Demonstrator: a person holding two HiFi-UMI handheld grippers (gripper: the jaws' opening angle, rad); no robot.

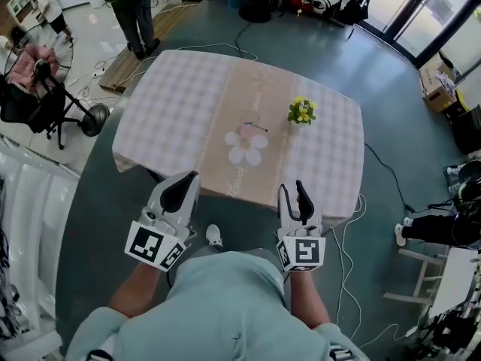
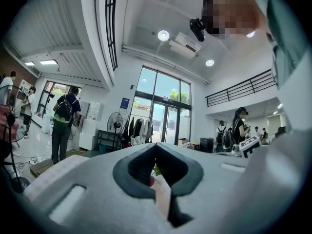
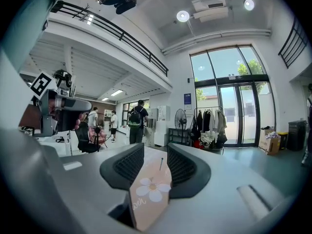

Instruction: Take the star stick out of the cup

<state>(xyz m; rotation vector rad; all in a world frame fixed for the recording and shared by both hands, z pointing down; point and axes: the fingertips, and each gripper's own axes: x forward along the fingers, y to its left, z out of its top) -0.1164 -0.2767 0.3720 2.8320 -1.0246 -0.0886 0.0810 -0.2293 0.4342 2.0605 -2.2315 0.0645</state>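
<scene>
A small pale pink cup (image 1: 250,122) stands on the beige runner (image 1: 242,104) in the middle of the table. A thin dark stick (image 1: 258,128) leans out of it to the right. Its star end is too small to make out. In the right gripper view the stick (image 3: 161,163) shows far off between the jaws. My right gripper (image 1: 293,190) hangs open just short of the table's near edge, nothing in it. My left gripper (image 1: 184,180) is beside it on the left, its tips together and empty. Both are well short of the cup.
A little pot of yellow flowers (image 1: 301,111) stands right of the cup. A white flower print (image 1: 246,147) lies on the runner nearer me. The checked tablecloth (image 1: 169,104) covers the table. A person (image 1: 133,6) stands beyond it at the far left, and cables (image 1: 342,224) trail on the floor.
</scene>
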